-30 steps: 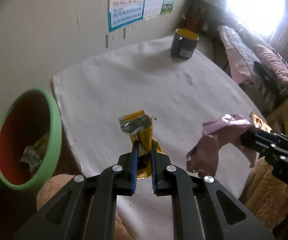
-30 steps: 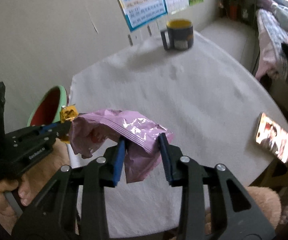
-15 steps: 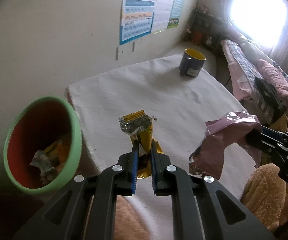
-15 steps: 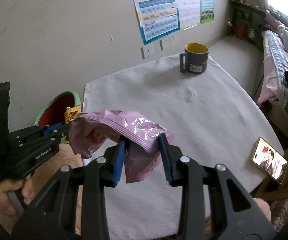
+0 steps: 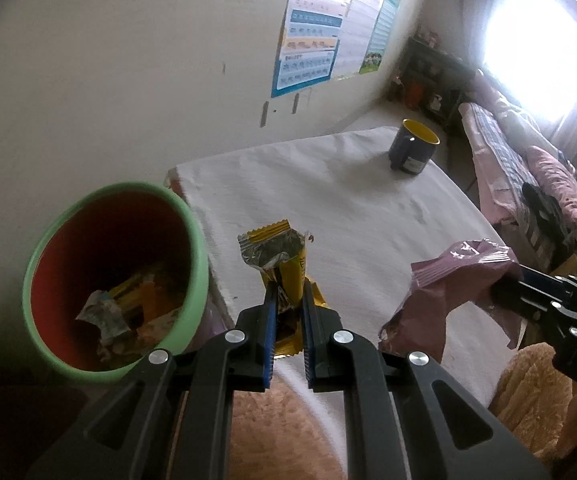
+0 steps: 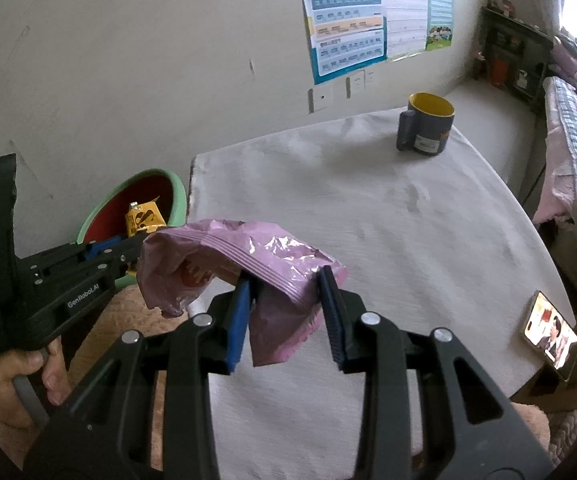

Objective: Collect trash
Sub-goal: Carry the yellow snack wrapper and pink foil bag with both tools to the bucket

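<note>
My left gripper [image 5: 288, 300] is shut on a yellow snack wrapper [image 5: 284, 260] with a silver torn top, held in the air just right of the green bin [image 5: 192, 240]. The bin has a red inside and holds several wrappers [image 5: 128, 308]. My right gripper [image 6: 284, 280] is shut on a crumpled pink snack bag [image 6: 244, 256], held above the table's near left corner. In the right wrist view the left gripper [image 6: 136, 246] and its yellow wrapper [image 6: 142, 218] are over the bin's [image 6: 178, 196] rim. The pink bag [image 5: 456, 284] also shows in the left wrist view.
A white cloth covers the table [image 6: 368, 216]. A dark mug with a yellow inside [image 6: 426, 128] stands at the far side. A phone with a lit screen [image 6: 550, 334] lies at the table's right edge. A bed [image 5: 528, 184] is at the right.
Both grippers have lifted and pulled back with their trash. The left gripper has moved toward the bin, which now looms larger beside the yellow wrapper.
</note>
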